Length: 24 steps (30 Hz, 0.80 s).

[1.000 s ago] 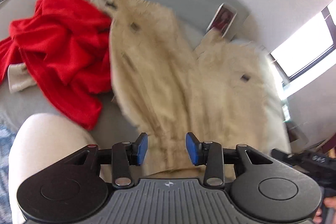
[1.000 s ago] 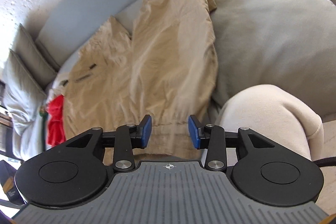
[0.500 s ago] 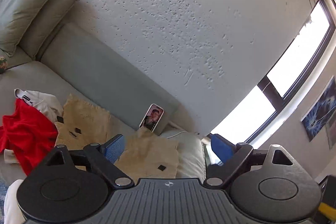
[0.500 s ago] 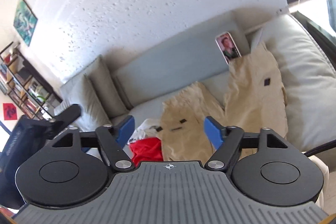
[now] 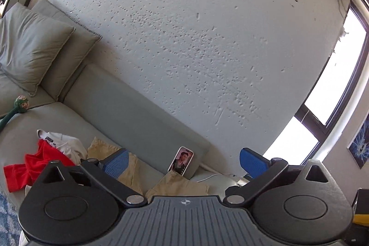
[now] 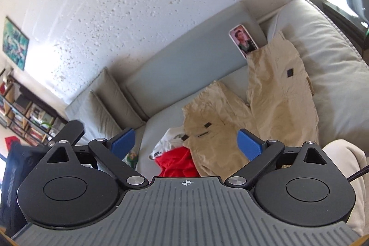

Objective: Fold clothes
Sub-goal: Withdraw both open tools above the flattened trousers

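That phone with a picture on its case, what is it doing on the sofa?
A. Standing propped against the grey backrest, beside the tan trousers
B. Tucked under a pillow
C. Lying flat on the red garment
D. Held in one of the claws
A. The phone stands leaning on the sofa backrest, right at the leg end of the tan trousers; no claw holds it.

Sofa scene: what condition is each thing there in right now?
Tan trousers: spread flat on the sofa, legs apart, unfolded.
Red garment: crumpled heap.
White garment: bunched beside it.
Phone: propped against the backrest.
Left gripper: jaws opening, empty.
Right gripper: jaws opening, empty.
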Available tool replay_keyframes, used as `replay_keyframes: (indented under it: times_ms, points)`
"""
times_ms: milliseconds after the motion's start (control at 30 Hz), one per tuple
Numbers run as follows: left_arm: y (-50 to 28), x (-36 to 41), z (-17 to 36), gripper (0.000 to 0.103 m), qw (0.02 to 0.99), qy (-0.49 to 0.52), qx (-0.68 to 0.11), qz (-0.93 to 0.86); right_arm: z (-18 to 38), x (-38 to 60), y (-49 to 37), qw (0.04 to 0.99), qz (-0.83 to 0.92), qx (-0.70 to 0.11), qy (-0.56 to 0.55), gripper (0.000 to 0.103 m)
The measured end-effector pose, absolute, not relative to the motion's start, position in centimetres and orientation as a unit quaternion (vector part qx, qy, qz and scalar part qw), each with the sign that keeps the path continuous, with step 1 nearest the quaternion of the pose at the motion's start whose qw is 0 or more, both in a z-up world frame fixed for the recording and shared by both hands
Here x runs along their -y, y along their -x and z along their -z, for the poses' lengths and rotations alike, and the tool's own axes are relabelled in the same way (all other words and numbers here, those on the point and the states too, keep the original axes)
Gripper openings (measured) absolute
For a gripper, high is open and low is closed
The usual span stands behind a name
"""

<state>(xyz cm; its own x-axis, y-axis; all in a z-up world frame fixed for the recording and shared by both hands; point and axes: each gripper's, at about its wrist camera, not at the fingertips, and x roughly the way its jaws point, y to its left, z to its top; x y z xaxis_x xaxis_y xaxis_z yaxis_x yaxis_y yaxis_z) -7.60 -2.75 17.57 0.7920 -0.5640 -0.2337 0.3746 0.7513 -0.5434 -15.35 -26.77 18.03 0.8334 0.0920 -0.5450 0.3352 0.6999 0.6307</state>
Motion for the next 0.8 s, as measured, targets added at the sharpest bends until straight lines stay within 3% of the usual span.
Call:
replay_keyframes:
  times_ms: [600,800]
  points:
    - [8.3,2.1,-16.6,0.102,0.930,0.223,-0.163,0.243,-18.4,29.2,16.4,0.877,0.111,-0.259,-0.389,0.097]
    - [2.4,-1.5,-13.3,0.102,0.928,0.266,-0.225,0.133,-19.6,26.4,17.1,0.892,0.066,-0.252,-0.368,0.099]
